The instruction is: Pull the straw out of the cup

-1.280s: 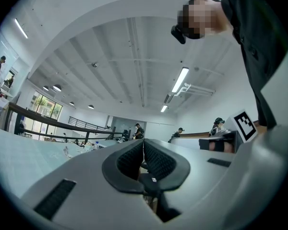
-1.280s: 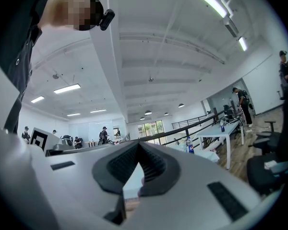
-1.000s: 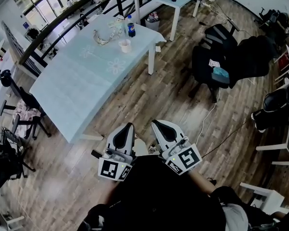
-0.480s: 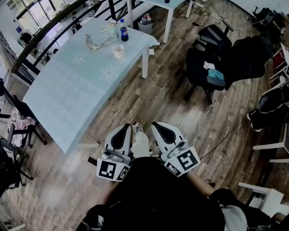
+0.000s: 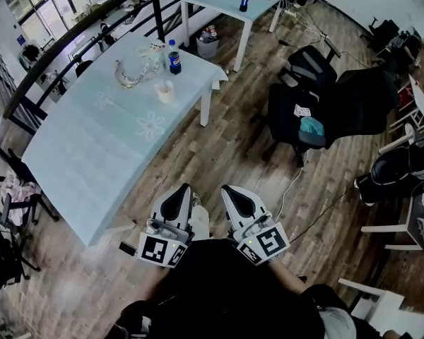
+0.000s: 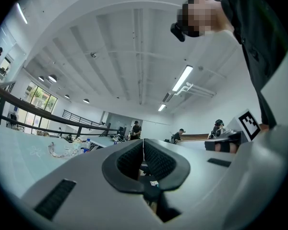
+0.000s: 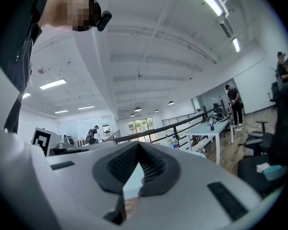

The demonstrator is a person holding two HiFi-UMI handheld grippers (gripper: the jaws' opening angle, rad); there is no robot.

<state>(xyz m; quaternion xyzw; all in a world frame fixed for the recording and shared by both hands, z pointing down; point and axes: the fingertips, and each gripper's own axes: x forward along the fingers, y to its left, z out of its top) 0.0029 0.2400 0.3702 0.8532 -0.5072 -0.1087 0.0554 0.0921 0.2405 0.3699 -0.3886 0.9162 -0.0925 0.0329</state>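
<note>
Left tongs (image 5: 181, 193) and right tongs (image 5: 230, 192) are held side by side, nearest, over the wood floor (image 5: 254, 161). Each pair is pressed together at the jaws, with nothing between them. Farther off to the left a long pale table (image 5: 78, 154) is seen, well apart from both. Toward its far end the cup (image 5: 165, 90) is set upright; the straw cannot be made out. Just beyond the cup a bottle (image 5: 174, 56) is stood, and a black chair (image 5: 304, 111) is placed to the right.
</note>
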